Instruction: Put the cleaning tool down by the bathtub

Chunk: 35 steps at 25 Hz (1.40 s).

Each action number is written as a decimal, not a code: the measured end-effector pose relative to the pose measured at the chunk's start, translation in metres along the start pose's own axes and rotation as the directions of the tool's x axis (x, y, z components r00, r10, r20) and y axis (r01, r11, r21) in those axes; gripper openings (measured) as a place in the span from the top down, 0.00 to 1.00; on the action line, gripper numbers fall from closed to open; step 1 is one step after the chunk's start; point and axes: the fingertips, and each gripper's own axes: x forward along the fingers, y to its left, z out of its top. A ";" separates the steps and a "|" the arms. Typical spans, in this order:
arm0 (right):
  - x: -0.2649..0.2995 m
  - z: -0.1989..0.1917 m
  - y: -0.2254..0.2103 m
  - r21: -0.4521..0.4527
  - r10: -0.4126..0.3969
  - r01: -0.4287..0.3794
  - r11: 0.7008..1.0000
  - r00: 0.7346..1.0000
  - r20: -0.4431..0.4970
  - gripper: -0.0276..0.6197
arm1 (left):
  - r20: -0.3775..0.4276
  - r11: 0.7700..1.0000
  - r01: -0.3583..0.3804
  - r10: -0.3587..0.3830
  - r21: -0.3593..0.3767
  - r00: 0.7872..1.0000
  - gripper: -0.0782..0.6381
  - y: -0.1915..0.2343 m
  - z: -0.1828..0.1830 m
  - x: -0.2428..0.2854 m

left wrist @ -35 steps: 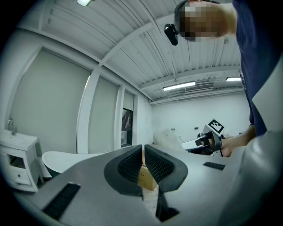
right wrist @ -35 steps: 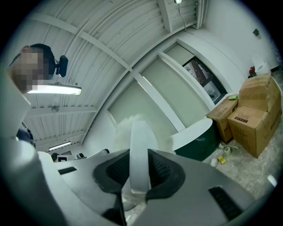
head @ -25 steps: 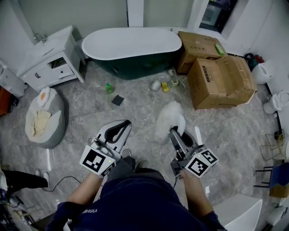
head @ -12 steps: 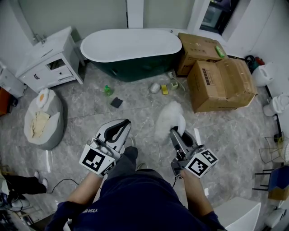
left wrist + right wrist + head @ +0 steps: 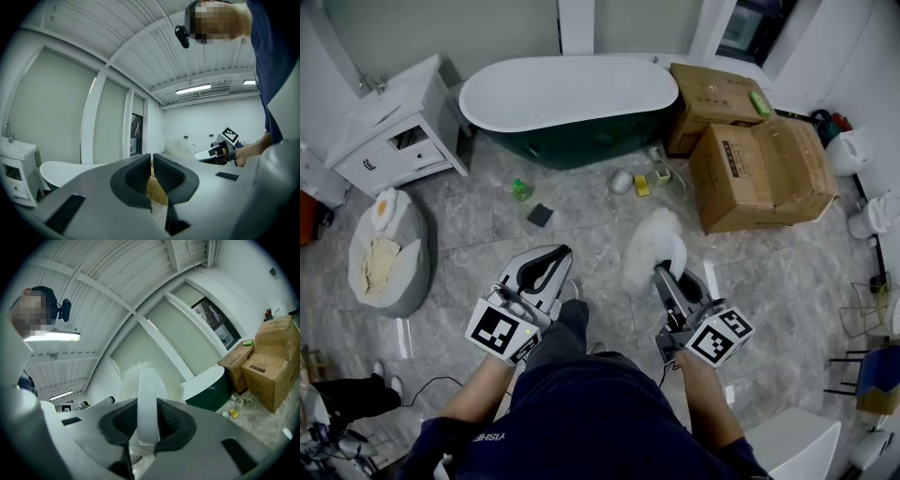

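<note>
small items [image 5: 641, 182] beside bathtub [image 5: 581, 145], too tiny to identify

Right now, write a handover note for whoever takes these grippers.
Left gripper: shut, empty, held out in front.
Right gripper: shut on the white handle of the fluffy duster, its head pointing toward the bathtub.
Bathtub: ahead across the floor, not yet reached.
Done: the duster is in hand.
Left: go to the bathtub, set the duster on the floor beside it, open the jaws.
</note>
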 end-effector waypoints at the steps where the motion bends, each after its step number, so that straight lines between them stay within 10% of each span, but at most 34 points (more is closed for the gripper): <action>1: 0.004 0.001 -0.003 0.002 -0.002 0.002 1.000 1.000 -0.003 0.82 | -0.001 1.000 0.001 -0.001 -0.003 1.000 0.83 0.004 -0.001 0.005; 35: 0.244 0.058 -0.077 0.041 -0.093 0.094 0.995 0.995 -0.028 0.82 | -0.040 0.994 0.098 -0.100 -0.049 0.994 0.83 0.235 0.000 0.138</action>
